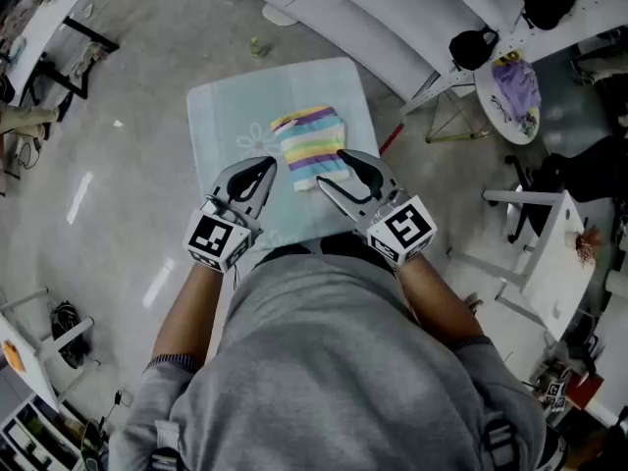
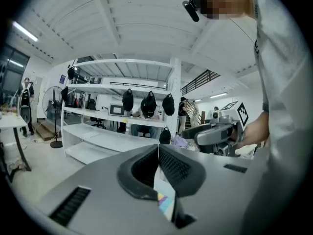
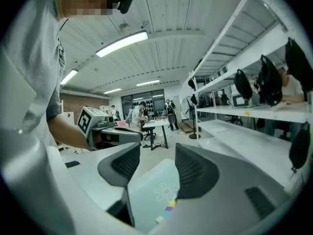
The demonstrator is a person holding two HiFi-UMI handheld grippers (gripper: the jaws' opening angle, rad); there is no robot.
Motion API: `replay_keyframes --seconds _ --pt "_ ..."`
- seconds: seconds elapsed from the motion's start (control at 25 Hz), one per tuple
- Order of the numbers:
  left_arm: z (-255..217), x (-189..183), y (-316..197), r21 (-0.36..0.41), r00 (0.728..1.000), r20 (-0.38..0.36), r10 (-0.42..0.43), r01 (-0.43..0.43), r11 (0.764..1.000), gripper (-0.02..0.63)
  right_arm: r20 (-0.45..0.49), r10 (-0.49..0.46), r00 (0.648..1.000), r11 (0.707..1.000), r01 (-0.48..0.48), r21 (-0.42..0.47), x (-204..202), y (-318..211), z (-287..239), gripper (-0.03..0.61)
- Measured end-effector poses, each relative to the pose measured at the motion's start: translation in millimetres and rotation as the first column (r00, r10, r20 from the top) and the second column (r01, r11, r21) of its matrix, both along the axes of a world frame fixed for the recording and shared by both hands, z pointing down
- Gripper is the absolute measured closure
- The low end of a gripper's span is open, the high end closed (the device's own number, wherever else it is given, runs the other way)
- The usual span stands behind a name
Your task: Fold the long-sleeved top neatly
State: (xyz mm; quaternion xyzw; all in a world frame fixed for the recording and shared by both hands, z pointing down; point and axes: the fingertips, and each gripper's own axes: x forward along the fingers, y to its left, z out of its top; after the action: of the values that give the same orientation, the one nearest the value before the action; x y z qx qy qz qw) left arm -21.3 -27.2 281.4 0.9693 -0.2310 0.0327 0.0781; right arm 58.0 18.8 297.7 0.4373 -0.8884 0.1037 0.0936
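Note:
The long-sleeved top (image 1: 312, 147), striped in pastel colours, lies folded into a small packet on a table covered with a pale blue cloth (image 1: 221, 116). Both grippers hang in the air above the table's near edge, well clear of the top. My left gripper (image 1: 270, 163) is shut, its ribbed pads meeting with nothing between them (image 2: 158, 148). My right gripper (image 1: 331, 168) stands open and empty (image 3: 157, 153). Through its gap I see the flower-printed cloth (image 3: 156, 190) and a strip of the top (image 3: 168, 210) below. Each gripper view shows the other gripper beside it.
Long white shelves (image 1: 343, 18) run behind the table, with black bags (image 2: 148, 103) hanging on the frame. At the right stand a small round table (image 1: 512, 91) with a purple item on it and a white desk (image 1: 549, 253). Grey floor surrounds the table.

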Motion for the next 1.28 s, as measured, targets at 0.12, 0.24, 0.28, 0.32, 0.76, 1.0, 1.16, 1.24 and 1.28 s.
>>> replay_keyframes --seconds 0.12,0.24,0.28,0.32,0.76,1.0,1.16,1.24,1.28 --pt "-12.5 -7.5 4.9 0.023 1.000 -0.015 0.014 -0.013 1.000 0.598 -0.012 0.021 1.000 0.999 -0.021 0.031 -4.3 6.3 -10.4 0.360" --pt "-20.8 -12.5 12.8 -0.003 1.000 0.004 0.022 -0.022 1.000 0.598 -0.017 0.042 0.999 0.998 -0.041 0.055 -6.4 13.2 -20.7 0.390" --pt "-24.2 -12.8 15.8 -0.001 1.000 0.010 0.028 -0.028 1.000 0.598 -0.020 0.046 0.999 0.997 -0.045 0.063 -7.3 15.8 -23.7 0.403" --pt "-28.2 -12.8 19.0 0.008 0.999 0.010 0.036 -0.036 0.999 0.598 -0.022 0.050 0.999 0.996 -0.048 0.071 -8.5 18.3 -26.6 0.415" --pt "-56.1 -9.6 45.8 0.129 0.992 -0.076 0.097 -0.086 0.988 0.598 -0.023 0.118 0.993 0.986 -0.114 0.124 -3.2 39.9 -42.7 0.574" --pt "-51.3 -11.9 48.1 0.072 0.996 -0.022 0.084 -0.082 0.994 0.597 -0.017 0.160 0.987 0.976 -0.155 0.150 3.8 44.2 -45.4 0.574" --pt "-50.9 -12.5 52.2 0.077 0.996 -0.011 0.091 -0.090 0.993 0.597 -0.046 0.195 0.980 0.967 -0.185 0.175 6.8 46.4 -48.4 0.574" --pt "-54.8 -12.0 53.7 0.106 0.994 -0.031 0.103 -0.100 0.989 0.597 -0.050 0.194 0.980 0.967 -0.182 0.177 6.4 47.5 -48.9 0.574" --pt "-54.5 -12.6 53.6 0.099 0.995 -0.020 0.102 -0.099 0.990 0.597 -0.053 0.191 0.980 0.968 -0.179 0.176 6.1 47.9 -49.0 0.574"
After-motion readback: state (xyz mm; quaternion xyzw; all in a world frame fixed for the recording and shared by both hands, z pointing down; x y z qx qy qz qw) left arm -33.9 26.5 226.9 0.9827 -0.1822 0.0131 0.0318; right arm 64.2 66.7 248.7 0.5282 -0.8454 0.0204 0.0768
